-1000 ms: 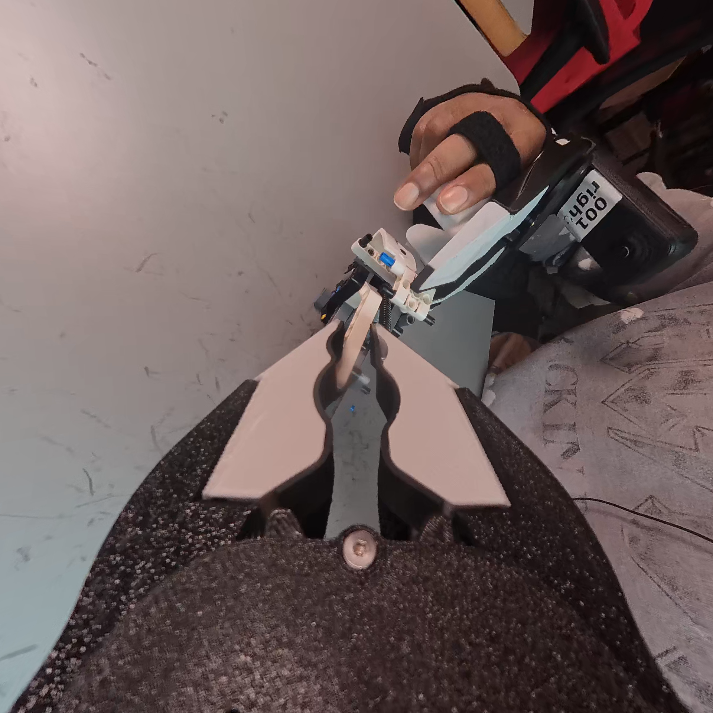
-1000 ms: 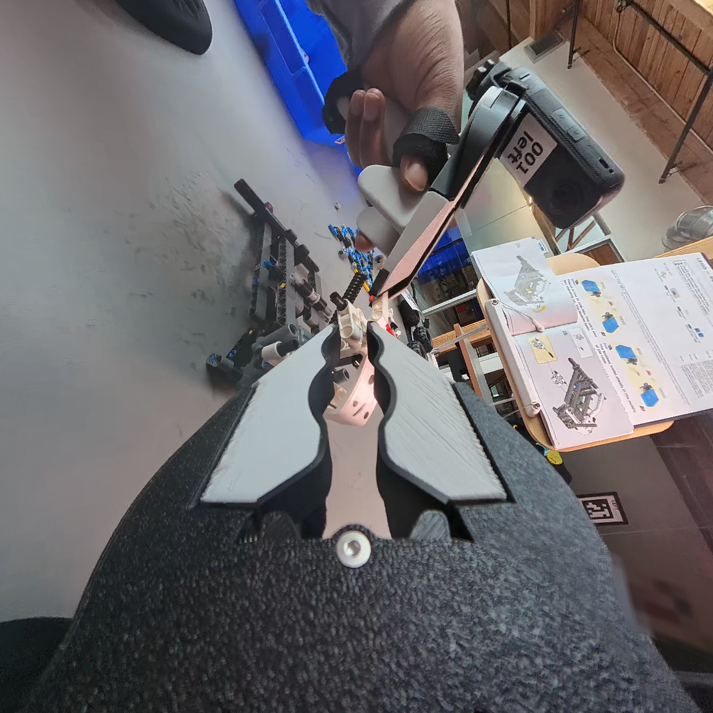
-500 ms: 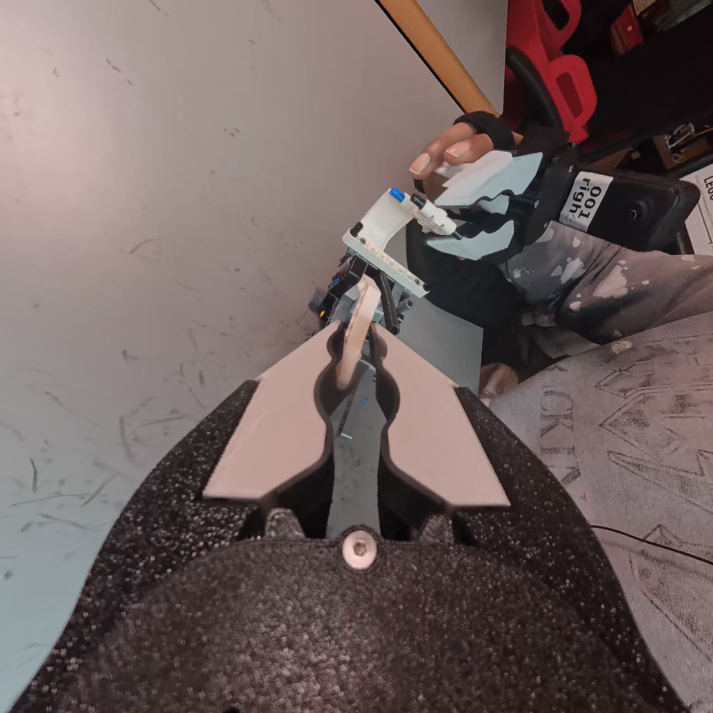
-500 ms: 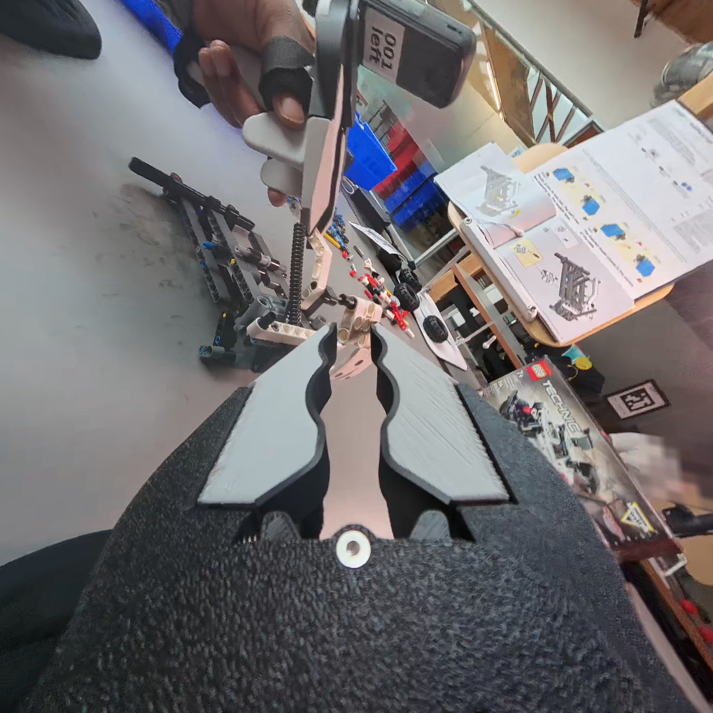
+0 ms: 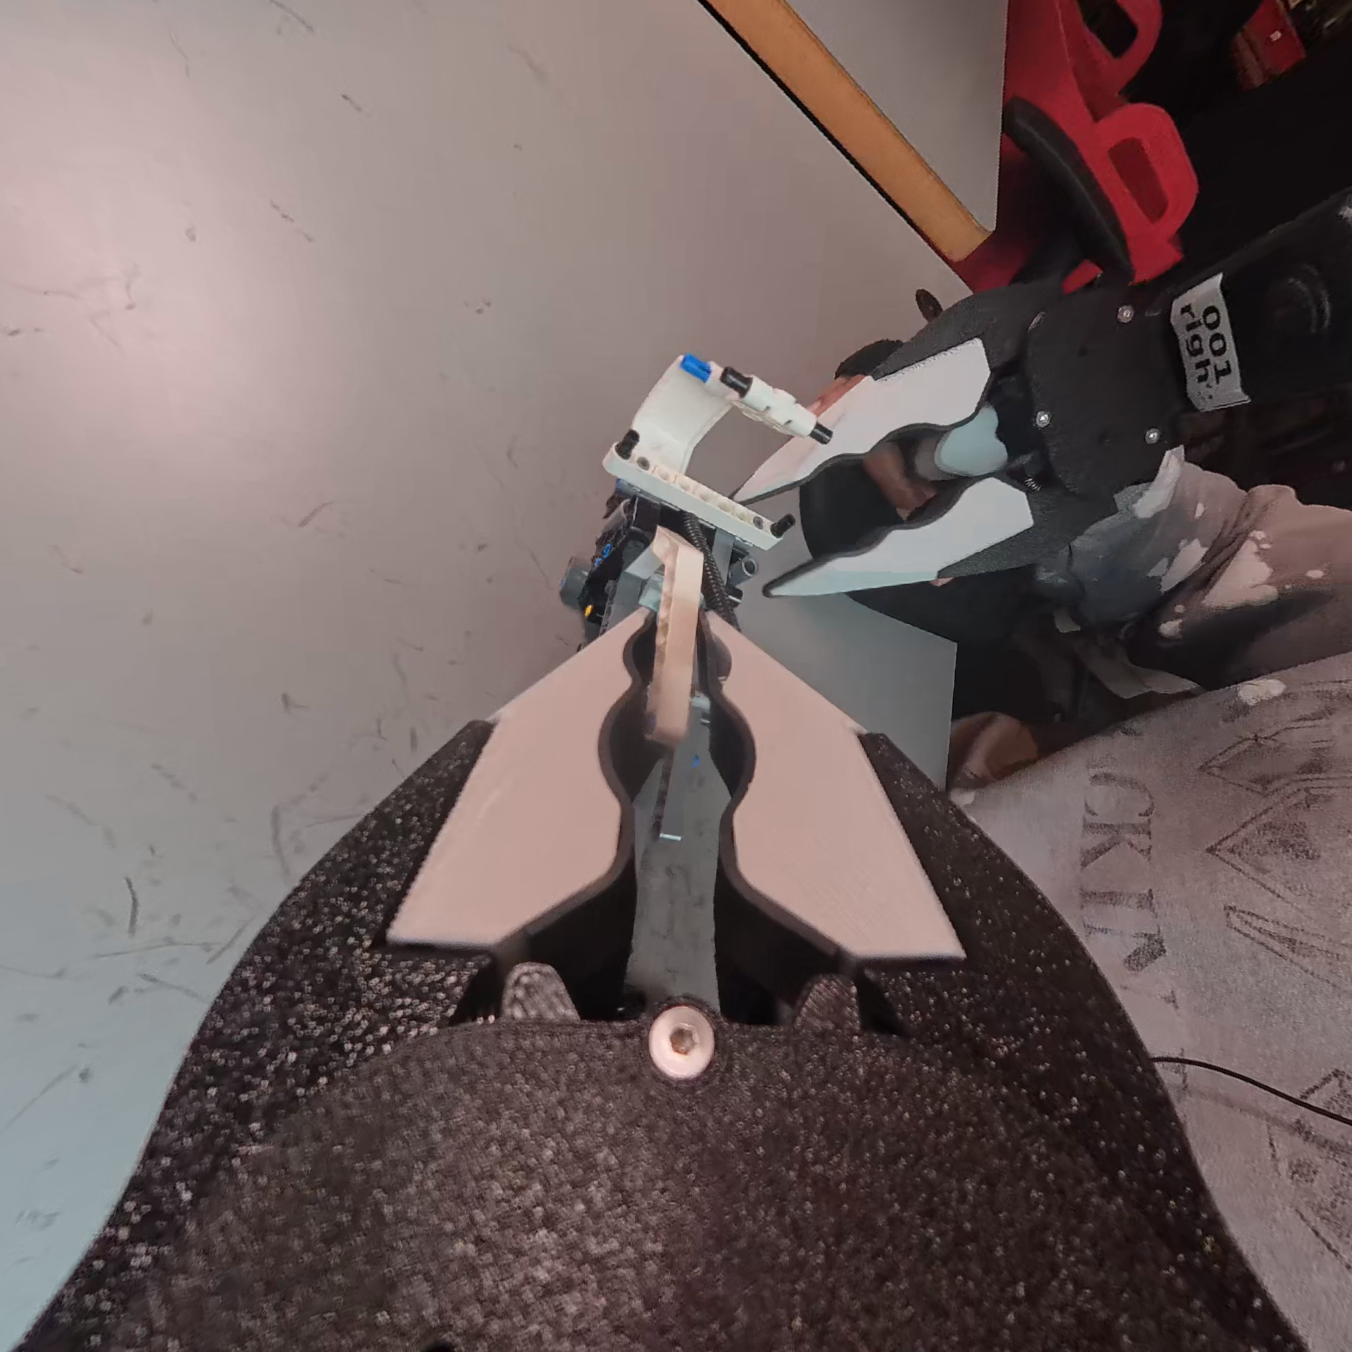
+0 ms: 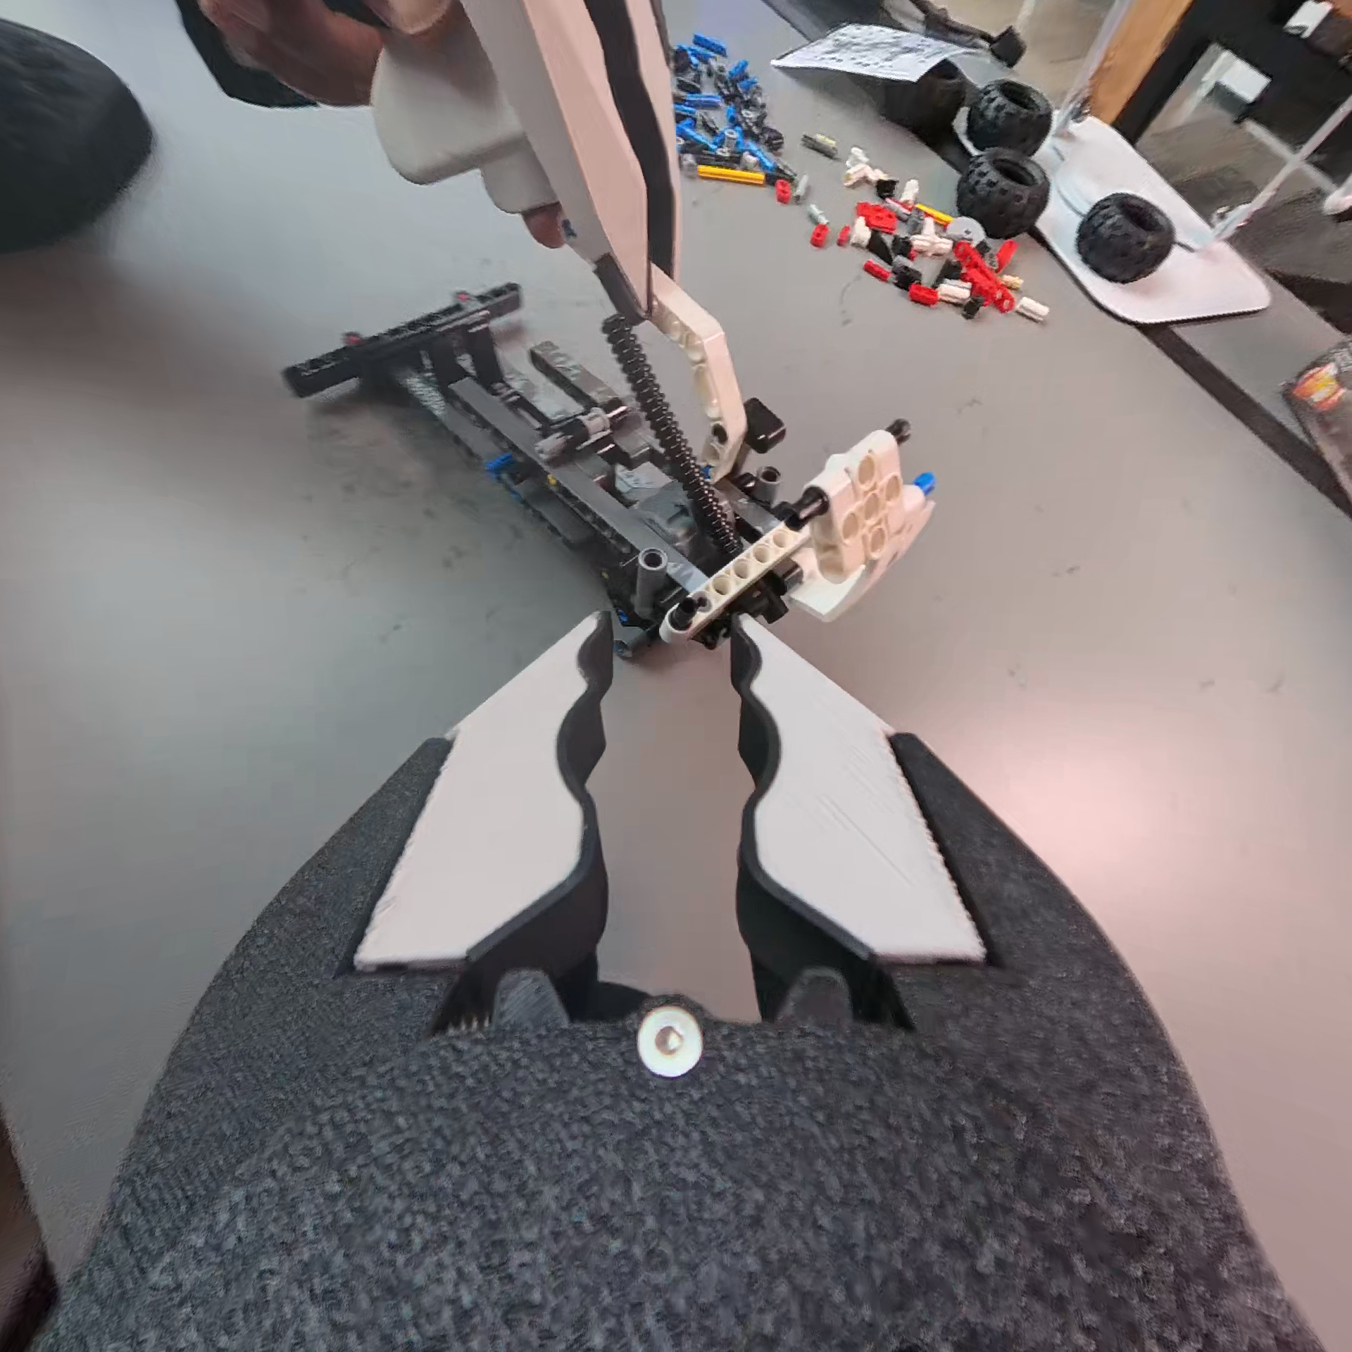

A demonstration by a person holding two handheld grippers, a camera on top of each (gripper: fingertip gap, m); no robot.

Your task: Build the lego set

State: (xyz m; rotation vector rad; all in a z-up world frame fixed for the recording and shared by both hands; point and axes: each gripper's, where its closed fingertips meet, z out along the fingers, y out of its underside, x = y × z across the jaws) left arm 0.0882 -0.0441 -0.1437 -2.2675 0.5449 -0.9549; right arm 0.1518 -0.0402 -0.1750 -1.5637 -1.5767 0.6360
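A dark lego chassis [image 6: 563, 468] lies on the grey table [image 6: 219, 658]. A white bent beam [image 6: 702, 366] rises from its near end beside a black spring [image 6: 658, 410]. My left gripper [image 5: 674, 620] is shut on this white beam [image 5: 673, 673]; it also shows from above in the right wrist view [image 6: 629, 285]. A white panel assembly [image 6: 863, 527] with a blue pin sits on the chassis end, and shows in the left wrist view [image 5: 680, 432]. My right gripper [image 6: 673, 633] is open and empty just in front of the chassis end; the left wrist view shows it open too [image 5: 753, 545].
Loose red, white and black pieces [image 6: 936, 249] and blue pins [image 6: 717, 124] lie at the back of the table. Three black tyres [image 6: 1002, 190] sit by a white sheet [image 6: 1170, 285]. The table edge [image 6: 1244, 410] runs on the right. Some 8 centimetres of space lies between my two pairs of fingers.
My right gripper let go of the white panel assembly, opened and drew back from it. My left gripper stayed shut on the white beam.
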